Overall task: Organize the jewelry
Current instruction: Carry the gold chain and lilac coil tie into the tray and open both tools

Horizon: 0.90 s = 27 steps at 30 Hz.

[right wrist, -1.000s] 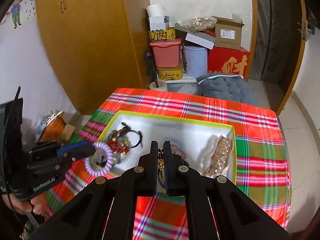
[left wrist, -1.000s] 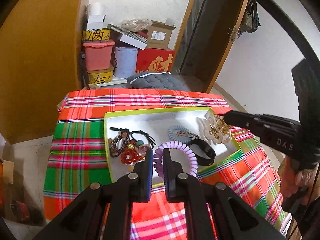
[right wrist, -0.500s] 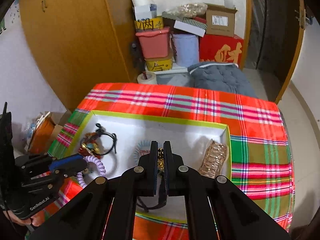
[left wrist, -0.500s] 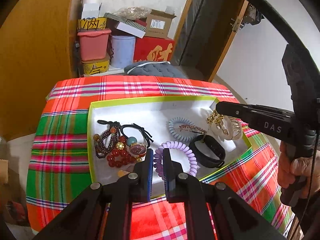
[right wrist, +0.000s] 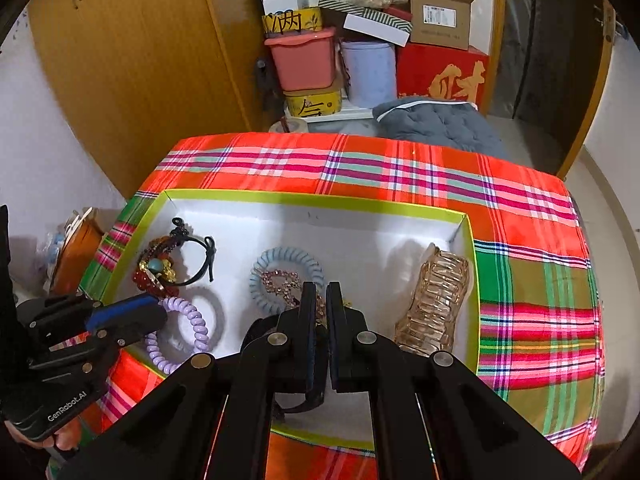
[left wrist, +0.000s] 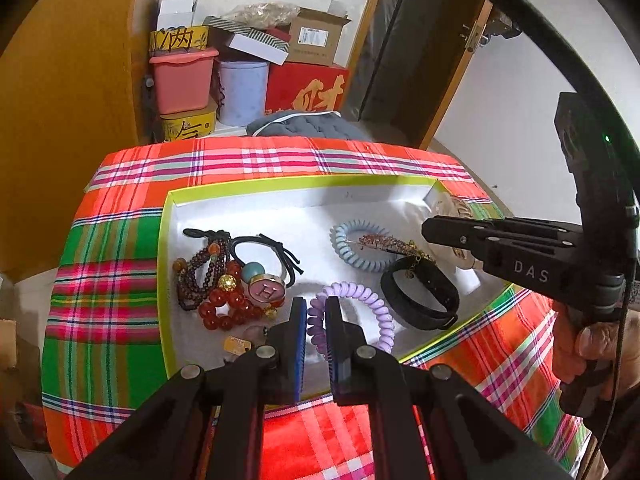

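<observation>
The left tool (left wrist: pixel 316 320) is nipped onto a lilac spiral hair tie (left wrist: pixel 360 312), held just over the near edge of the white tray (left wrist: pixel 280 204). The right tool (right wrist: pixel 319 308) is closed tight on a gold chain (right wrist: pixel 320 312) hanging above a black wristband (left wrist: pixel 420 296). The tray sits on the plaid-covered desk (right wrist: pixel 520 280), with a blue spiral tie (right wrist: pixel 286 268), beaded bracelets (left wrist: pixel 216 280) and a clear hair claw (right wrist: pixel 436 300) inside.

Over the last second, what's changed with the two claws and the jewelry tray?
Both claws sank toward the white tray. The left claw kept its purple coil tie; the right claw stayed shut on the gold chain. The other pieces in the tray lie unchanged.
</observation>
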Each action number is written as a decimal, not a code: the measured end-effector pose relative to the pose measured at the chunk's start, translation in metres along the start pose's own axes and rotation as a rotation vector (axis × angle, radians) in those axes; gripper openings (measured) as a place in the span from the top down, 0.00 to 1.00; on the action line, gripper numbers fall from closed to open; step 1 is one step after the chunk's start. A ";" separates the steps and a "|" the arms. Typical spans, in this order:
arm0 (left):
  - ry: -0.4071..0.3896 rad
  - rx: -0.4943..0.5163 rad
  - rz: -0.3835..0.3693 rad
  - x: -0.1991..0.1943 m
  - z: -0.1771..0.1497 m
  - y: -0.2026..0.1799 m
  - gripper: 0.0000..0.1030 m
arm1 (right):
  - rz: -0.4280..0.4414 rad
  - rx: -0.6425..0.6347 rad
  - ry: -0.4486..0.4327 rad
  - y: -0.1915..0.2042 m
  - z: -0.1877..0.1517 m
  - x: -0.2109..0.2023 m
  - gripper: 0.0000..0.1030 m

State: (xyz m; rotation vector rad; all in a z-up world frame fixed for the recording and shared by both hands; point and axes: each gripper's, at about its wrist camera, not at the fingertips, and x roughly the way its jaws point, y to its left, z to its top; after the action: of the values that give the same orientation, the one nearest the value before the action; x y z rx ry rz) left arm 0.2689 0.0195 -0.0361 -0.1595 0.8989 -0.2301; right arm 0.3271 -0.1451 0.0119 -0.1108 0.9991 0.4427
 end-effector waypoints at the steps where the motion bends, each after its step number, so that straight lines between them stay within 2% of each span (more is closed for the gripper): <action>1: 0.003 0.000 0.002 0.001 0.000 0.000 0.91 | 0.000 0.000 0.001 0.000 0.000 0.000 0.95; 6: 0.019 0.001 0.012 0.006 -0.002 0.000 0.91 | 0.004 0.006 0.002 -0.002 -0.002 -0.002 0.95; 10: 0.026 -0.001 0.023 0.007 -0.003 0.000 0.91 | 0.010 0.007 -0.009 -0.001 -0.003 -0.007 0.86; 27: -0.004 -0.010 0.036 -0.023 -0.008 -0.008 0.91 | 0.033 0.016 -0.045 0.004 -0.020 -0.040 0.84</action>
State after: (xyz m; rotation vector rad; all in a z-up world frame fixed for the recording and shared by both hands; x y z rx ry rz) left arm 0.2481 0.0172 -0.0214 -0.1525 0.8985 -0.1917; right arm 0.2913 -0.1597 0.0352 -0.0697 0.9615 0.4657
